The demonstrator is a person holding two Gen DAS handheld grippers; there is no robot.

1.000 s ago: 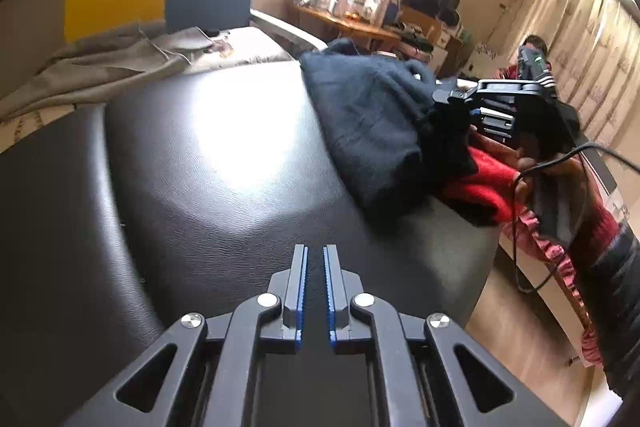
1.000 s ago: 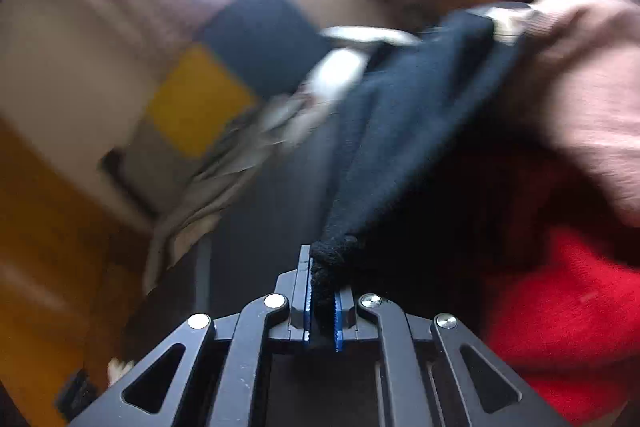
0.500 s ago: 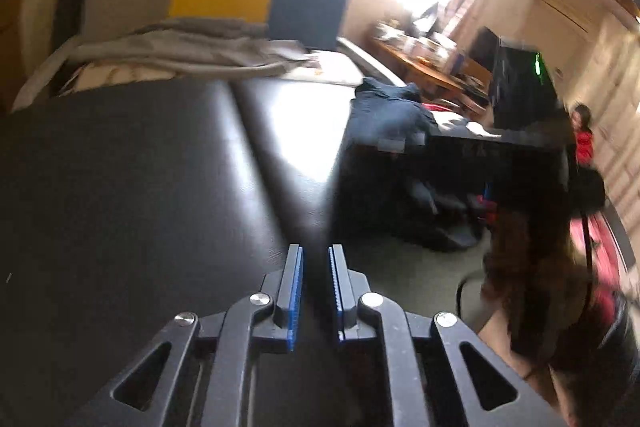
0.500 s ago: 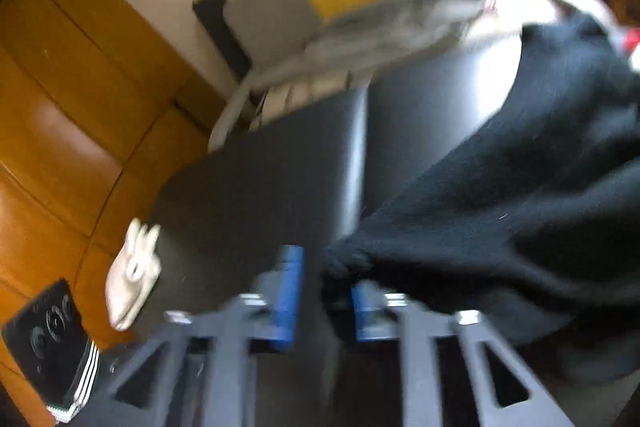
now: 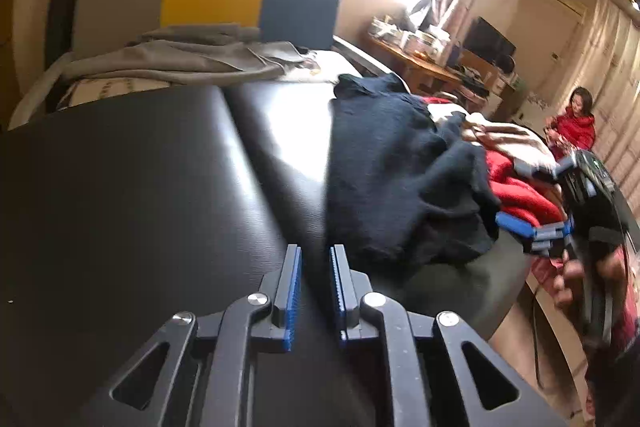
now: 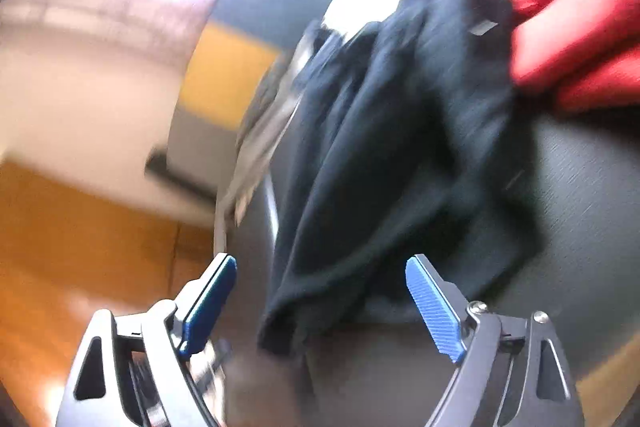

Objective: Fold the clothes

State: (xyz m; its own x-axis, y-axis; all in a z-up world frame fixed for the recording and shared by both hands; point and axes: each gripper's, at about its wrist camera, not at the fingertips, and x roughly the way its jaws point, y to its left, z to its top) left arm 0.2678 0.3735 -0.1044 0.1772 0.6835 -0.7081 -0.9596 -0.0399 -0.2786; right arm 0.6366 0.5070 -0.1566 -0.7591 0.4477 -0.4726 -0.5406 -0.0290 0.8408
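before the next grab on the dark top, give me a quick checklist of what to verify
1. Right hand-held gripper clear of cloth: ok, its jaws are opening wide and the pads are not pressing on anything.
2. Dark top resting on the black cushion: ok, but crumpled, not spread flat.
3. Dark top free of other clothes: not ok, it lies against the red garment and a beige one.
4. Left hand-held gripper empty: ok, its jaws are opening a little, with nothing between them.
5. Room to spread the top: ok, bare cushion shows to its left.
6. Collar or hem found: cannot tell, the right wrist view is blurred.
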